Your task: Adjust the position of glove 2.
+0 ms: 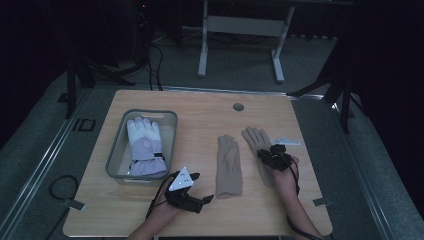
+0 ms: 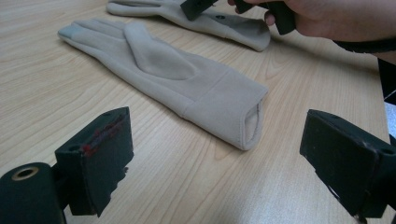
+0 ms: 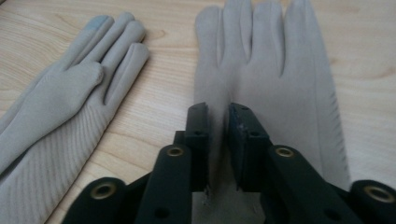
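Grey bin holds 1 white glove; left gripper wide open, right gripper barely parted over beige glove.

Matt beige cloth gloves, wood-grain table

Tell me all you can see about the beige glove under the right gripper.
The beige glove looks like soft knit or fleece fabric. It lies flat on the wooden table, fingers pointing away from the person, set slightly apart from its matching glove. The right gripper is lowered on its palm area near the cuff, jaws nearly together with a ridge of fabric between them; whether the pads truly pinch it is unclear. Fine stitch lines run along one edge.
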### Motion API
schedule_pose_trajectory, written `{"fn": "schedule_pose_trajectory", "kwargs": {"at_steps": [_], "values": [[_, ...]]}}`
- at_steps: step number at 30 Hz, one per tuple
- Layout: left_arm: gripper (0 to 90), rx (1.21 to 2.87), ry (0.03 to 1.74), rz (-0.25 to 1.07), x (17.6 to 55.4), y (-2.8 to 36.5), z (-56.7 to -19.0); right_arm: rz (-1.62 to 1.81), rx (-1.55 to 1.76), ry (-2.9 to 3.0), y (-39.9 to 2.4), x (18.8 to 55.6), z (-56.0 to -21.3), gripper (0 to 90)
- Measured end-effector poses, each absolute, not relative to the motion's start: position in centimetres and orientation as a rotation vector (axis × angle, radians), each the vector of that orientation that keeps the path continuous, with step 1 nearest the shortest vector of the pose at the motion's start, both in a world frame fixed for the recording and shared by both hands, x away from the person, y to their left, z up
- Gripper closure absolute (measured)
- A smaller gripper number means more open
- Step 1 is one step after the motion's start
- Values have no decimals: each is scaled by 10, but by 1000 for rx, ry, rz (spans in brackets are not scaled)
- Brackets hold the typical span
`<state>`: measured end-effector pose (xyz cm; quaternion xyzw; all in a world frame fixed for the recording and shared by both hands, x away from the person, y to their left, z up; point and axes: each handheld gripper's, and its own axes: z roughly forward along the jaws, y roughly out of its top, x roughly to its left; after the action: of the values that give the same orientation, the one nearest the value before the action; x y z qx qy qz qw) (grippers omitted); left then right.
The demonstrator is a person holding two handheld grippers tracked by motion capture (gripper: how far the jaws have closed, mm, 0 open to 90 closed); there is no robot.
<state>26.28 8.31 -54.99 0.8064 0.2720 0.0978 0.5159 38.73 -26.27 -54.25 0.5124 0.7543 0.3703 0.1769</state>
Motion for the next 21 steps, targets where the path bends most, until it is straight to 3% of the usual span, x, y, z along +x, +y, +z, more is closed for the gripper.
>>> {"fn": "schedule_pose_trajectory", "kwargs": {"at_steps": [9,21], "values": [[97,1933,653,234,263,84,-550,1034,1316,2163,-292,392,-533,569],[98,1939,654,223,263,83,-552,1027,1301,2260,-303,401,-551,546]]}}
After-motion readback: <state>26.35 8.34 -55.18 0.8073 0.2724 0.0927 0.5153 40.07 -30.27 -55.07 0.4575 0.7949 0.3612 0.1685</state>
